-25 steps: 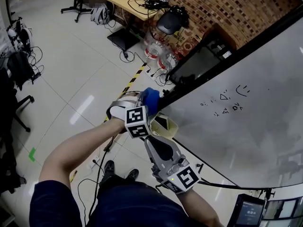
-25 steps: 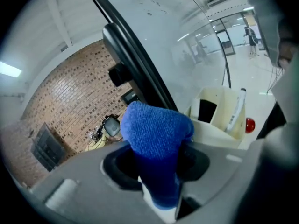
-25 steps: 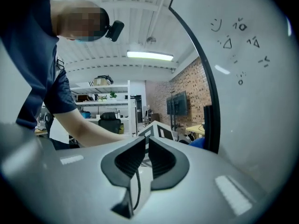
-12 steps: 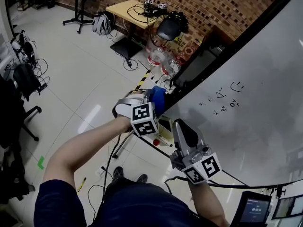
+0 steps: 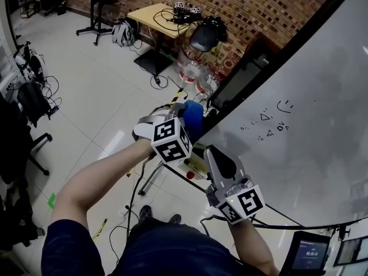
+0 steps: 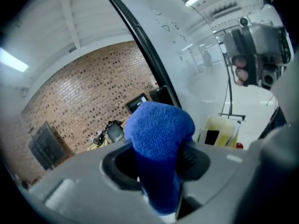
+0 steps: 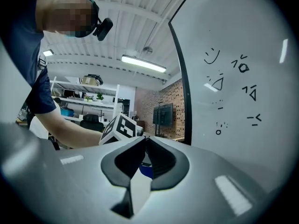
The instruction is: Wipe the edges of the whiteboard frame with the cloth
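Note:
A blue cloth (image 5: 192, 118) is clamped in my left gripper (image 5: 185, 119), its bunched end bulging past the jaws (image 6: 159, 129). It sits against the black frame (image 5: 253, 72) at the whiteboard's left edge, low on the board. The white board face (image 5: 310, 137) carries small marker doodles (image 5: 270, 125). In the left gripper view the frame (image 6: 140, 45) rises just behind the cloth. My right gripper (image 5: 211, 152) hangs in front of the board below the left one, jaws shut with nothing between them (image 7: 144, 141). The frame (image 7: 180, 78) also runs upright in the right gripper view.
A wooden table (image 5: 158, 17) with cables, a black chair (image 5: 204, 36) and water jugs (image 5: 190, 71) stand by the brick wall. A yellow-white object (image 5: 198, 160) sits by the board's foot. Cables trail on the floor (image 5: 132, 206). A screen (image 5: 307, 256) shows at bottom right.
My left gripper and the cloth have moved up along the frame. My right gripper shifted right, toward the board, and rose a little.

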Motion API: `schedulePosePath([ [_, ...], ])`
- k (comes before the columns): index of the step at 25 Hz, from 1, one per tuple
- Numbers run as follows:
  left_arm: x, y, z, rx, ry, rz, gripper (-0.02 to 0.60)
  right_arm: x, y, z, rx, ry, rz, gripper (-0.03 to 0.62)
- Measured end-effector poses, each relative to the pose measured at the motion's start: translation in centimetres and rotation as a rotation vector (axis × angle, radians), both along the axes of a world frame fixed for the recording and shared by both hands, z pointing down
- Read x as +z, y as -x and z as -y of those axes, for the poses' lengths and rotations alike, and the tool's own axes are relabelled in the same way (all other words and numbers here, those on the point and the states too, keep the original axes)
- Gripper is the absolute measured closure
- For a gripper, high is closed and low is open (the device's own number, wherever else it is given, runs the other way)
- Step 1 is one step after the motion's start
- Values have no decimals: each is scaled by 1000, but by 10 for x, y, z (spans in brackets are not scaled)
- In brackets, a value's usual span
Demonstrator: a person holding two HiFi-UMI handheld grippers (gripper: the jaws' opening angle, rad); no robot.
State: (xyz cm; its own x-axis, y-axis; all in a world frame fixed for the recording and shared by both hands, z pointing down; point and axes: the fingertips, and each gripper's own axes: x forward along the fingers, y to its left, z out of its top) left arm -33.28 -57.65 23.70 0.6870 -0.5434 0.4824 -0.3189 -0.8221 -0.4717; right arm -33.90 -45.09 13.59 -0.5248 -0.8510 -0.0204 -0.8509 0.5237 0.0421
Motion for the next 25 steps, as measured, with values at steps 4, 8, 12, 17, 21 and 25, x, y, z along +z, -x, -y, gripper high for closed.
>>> schedulePosePath([
  [4, -7, 5, 2, 0, -64, 73, 414, -4, -8, -2, 19, -6, 17, 568],
  [8, -37, 14, 12, -47, -81, -12, 417, -11, -19, -5, 38, -25, 34, 568],
  [12, -39, -2, 7, 11, -51, -30, 419, -8, -20, -7, 45, -23, 35, 568],
  [17, -47, -14, 0, 36, -102, -28, 423, -8, -19, -10, 45, -27, 29, 568],
  [21, -74, -14, 2, 34, -102, -131, 425, -13, -21, -10, 44, -40, 29, 568],
  [25, -95, -31, -4, 70, -63, -216, 425, -16, -21, -9, 46, -46, 30, 568],
])
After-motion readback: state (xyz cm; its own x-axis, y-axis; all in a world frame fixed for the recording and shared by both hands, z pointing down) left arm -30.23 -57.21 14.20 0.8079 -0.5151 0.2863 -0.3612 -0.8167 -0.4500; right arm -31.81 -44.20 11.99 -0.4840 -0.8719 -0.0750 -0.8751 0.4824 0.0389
